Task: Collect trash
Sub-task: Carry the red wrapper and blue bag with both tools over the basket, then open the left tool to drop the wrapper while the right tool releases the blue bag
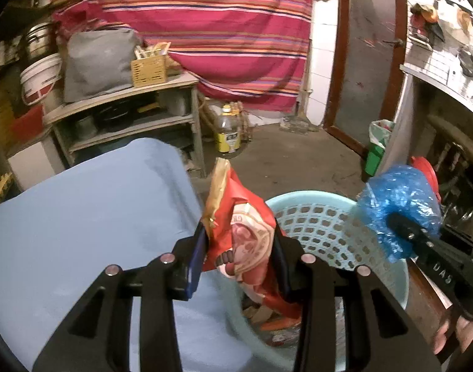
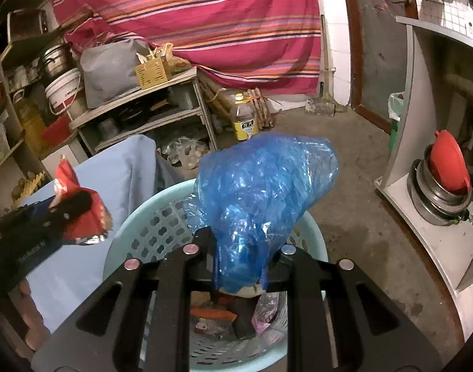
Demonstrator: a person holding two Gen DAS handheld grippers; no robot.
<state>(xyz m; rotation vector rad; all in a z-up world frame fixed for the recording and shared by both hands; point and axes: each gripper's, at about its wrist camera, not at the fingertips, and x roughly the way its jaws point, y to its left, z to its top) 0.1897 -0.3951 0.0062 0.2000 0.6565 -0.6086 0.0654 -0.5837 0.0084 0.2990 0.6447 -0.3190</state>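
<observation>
While both grippers hang over the basket (image 2: 129,220), my left gripper (image 1: 241,241) pinches a red wrapper (image 1: 236,217) and my right gripper (image 2: 241,248) is clamped on a blue bag (image 2: 261,186); more trash lies inside.

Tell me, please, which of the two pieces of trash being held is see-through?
The crumpled blue plastic bag in the right gripper; the red printed snack wrapper in the left gripper is opaque.
</observation>
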